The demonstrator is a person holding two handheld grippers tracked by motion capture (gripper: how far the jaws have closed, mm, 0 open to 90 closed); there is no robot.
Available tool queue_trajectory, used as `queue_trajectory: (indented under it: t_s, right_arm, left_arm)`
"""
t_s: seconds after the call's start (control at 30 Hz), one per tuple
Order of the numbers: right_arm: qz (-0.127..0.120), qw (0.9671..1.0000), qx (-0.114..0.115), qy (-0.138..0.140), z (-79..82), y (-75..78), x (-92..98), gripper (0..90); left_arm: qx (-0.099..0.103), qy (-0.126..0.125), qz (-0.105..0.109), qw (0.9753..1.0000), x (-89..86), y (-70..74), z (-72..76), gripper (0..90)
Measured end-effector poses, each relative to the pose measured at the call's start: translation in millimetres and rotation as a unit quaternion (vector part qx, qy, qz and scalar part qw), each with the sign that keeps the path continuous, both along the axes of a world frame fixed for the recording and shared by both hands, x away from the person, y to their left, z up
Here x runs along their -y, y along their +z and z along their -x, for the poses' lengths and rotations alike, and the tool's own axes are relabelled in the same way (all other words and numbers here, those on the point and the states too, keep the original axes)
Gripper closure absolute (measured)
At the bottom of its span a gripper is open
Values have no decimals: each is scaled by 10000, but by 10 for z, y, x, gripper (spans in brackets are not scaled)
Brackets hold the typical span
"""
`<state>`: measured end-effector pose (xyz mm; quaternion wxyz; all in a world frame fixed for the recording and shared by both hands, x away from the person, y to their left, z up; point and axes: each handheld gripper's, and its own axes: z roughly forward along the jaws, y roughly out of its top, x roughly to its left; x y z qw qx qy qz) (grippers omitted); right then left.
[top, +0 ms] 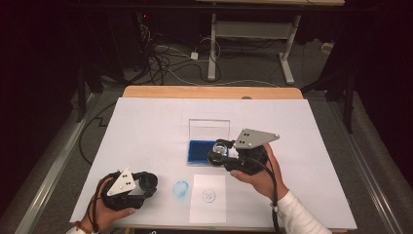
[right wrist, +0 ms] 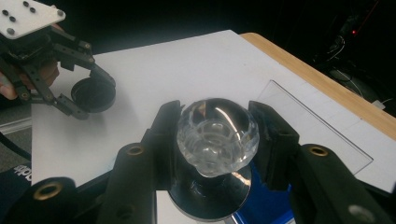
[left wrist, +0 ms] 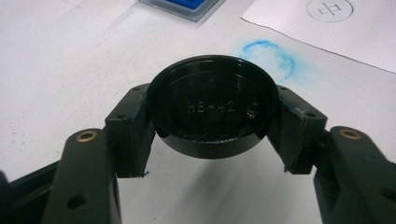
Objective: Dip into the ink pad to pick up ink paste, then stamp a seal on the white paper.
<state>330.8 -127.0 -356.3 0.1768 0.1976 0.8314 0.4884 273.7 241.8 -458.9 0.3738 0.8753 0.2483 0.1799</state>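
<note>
You see the white sheet point(top: 146, 146) lit bright from above, while the room behind is very dark. Glare sits on the clear knob point(right wrist: 217, 135). The pictures are slightly soft.

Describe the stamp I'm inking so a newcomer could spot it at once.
Start at the white sheet covering the table, then find the blue ink pad with its clear lid raised at mid-table. The stamp stands on that pad, clamped in the right gripper. Its faceted clear knob above a round black base sets it apart from the flat black cap.

Glossy black plastic cap point(left wrist: 212, 112), clear faceted glassy stamp knob point(right wrist: 217, 135), matt white paper point(top: 146, 131)
</note>
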Motion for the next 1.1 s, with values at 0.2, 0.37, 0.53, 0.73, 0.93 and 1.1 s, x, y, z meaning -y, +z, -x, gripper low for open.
queue_trajectory:
  t_s: [0.2, 0.37, 0.53, 0.73, 0.93, 1.1]
  right_arm:
    - [26, 9999, -62, 86, 41, -41, -25, 570]
    - [88, 9997, -87, 194, 94, -83, -73, 570]
    - [136, 9992, -173, 345, 158, -137, -108, 570]
    - [256, 9979, -230, 543, 238, -224, -188, 570]
    - [470, 9959, -331, 695, 325, -364, -244, 570]
    - [621, 9939, -434, 800, 381, -466, -289, 570]
  left_arm:
    - [3, 19, 9, 10000, -9, 3, 9, 362]
    - [16, 27, -30, 10000, -10, 0, 24, 363]
    - [9, 49, 6, 10000, -13, 11, 25, 362]
    - [-3, 95, -25, 10000, -29, -2, 28, 362]
    - [31, 75, -60, 9999, -8, 10, 36, 362]
    - [57, 102, -63, 9999, -16, 15, 69, 362]
